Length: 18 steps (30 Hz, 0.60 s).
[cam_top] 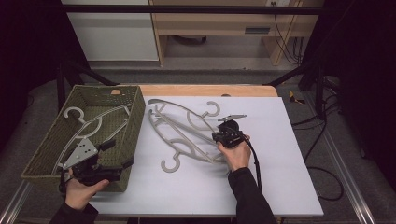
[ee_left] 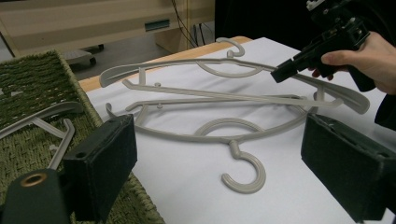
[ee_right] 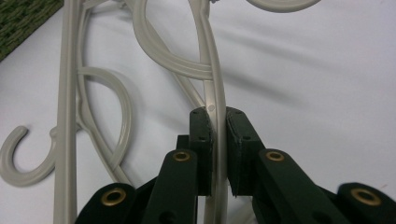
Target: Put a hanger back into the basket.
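The right hand-held gripper (ee_right: 217,122) pinches the thin arm of a grey hanger (ee_right: 214,70) lying in the pile of hangers (cam_top: 184,130) on the white counter (cam_top: 280,186), while the left hand-held gripper (ee_left: 219,158) waits with its jaws wide apart beside the green basket (cam_top: 44,154).

We find no text, label, brand, number or sign that we can read in any of the three views.
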{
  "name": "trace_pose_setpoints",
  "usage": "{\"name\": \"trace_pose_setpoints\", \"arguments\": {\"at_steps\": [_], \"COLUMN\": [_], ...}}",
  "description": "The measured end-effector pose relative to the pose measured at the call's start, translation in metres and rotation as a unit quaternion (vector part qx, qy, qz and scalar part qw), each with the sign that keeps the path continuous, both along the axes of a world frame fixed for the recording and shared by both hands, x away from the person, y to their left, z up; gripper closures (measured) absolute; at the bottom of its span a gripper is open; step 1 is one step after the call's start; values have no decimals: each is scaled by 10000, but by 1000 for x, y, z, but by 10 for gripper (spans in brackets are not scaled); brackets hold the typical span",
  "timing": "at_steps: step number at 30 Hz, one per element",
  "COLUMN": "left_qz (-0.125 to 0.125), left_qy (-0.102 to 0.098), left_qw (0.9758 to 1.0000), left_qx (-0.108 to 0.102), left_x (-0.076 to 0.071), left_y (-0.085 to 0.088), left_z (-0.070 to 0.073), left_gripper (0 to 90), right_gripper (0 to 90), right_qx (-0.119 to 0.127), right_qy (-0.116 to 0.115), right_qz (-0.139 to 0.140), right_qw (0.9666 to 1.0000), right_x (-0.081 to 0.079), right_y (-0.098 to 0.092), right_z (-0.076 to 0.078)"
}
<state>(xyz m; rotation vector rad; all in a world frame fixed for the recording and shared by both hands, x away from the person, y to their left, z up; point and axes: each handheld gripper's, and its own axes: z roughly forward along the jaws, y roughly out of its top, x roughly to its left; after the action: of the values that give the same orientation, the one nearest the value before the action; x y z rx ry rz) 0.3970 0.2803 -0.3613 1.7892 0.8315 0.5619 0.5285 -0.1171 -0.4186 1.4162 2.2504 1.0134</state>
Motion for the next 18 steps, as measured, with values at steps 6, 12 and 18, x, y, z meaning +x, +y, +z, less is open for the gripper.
{"name": "trace_pose_setpoints", "arguments": {"at_steps": [6, 12, 18], "left_qz": [-94, -242, -509], "left_qy": [19, 72, 188], "left_qw": [10000, 9997, 9984], "left_qx": [26, 43, 170], "left_x": [-2, -4, -7], "left_y": [0, -4, -13], "left_z": [3, 8, 14], "left_gripper": [103, 102, 102], "right_gripper": [824, 824, 825], "right_qx": [-176, -297, -142], "right_qy": [-194, -433, -524], "right_qz": [494, 1010, 1453], "right_qw": [9984, 9935, 9879], "right_x": [-14, -41, -68], "right_y": [-15, -42, -63], "right_z": [11, 22, 32]}}
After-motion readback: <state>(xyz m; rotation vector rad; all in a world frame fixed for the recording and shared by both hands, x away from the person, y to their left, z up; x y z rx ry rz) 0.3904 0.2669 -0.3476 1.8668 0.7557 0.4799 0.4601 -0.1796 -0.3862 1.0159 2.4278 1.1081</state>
